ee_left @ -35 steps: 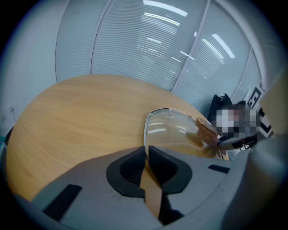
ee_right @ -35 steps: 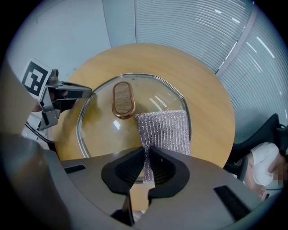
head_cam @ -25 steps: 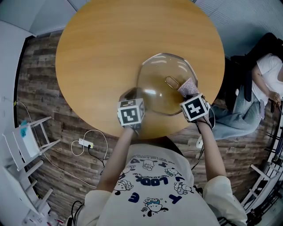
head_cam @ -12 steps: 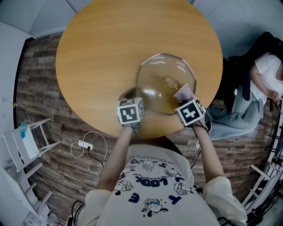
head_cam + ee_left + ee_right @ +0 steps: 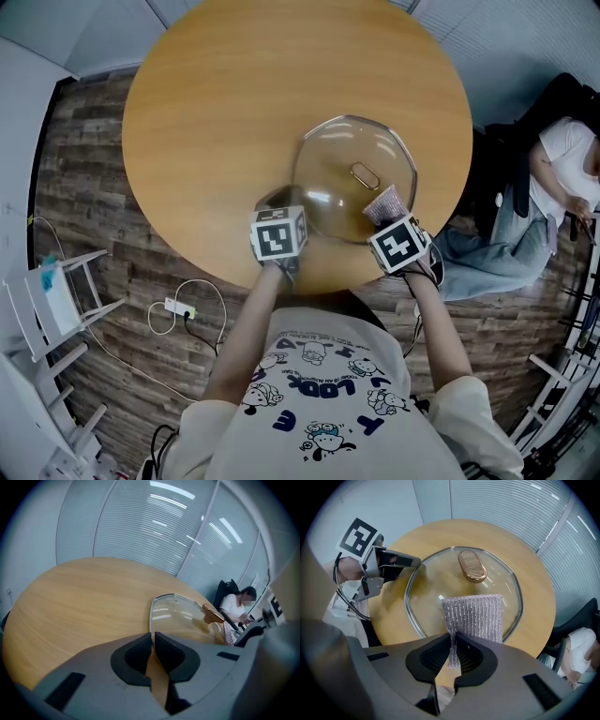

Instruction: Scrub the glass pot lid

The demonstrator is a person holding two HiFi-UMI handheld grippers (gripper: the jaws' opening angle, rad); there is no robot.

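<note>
The glass pot lid (image 5: pixel 337 159) lies dome-up on the round wooden table (image 5: pixel 216 112), its bronze handle (image 5: pixel 364 174) on top. My left gripper (image 5: pixel 284 202) is at the lid's near-left edge; in the left gripper view its jaws (image 5: pixel 153 637) are shut on the lid's metal rim (image 5: pixel 151 616). My right gripper (image 5: pixel 389 220) is shut on a silvery mesh scrubbing cloth (image 5: pixel 476 616), which lies flat on the near part of the lid (image 5: pixel 436 581), just short of the handle (image 5: pixel 471 566). In the right gripper view, the left gripper (image 5: pixel 408 560) shows at the lid's left rim.
A seated person (image 5: pixel 562 159) is beside the table at the right. On the wood-plank floor lie a white power strip with its cable (image 5: pixel 178 305) and a white rack (image 5: pixel 66 291) at the left. The table's far half is bare wood.
My right gripper has slid the cloth from the lid's right edge toward me and leftward, onto the lid's near side. The left gripper and the lid have held still.
</note>
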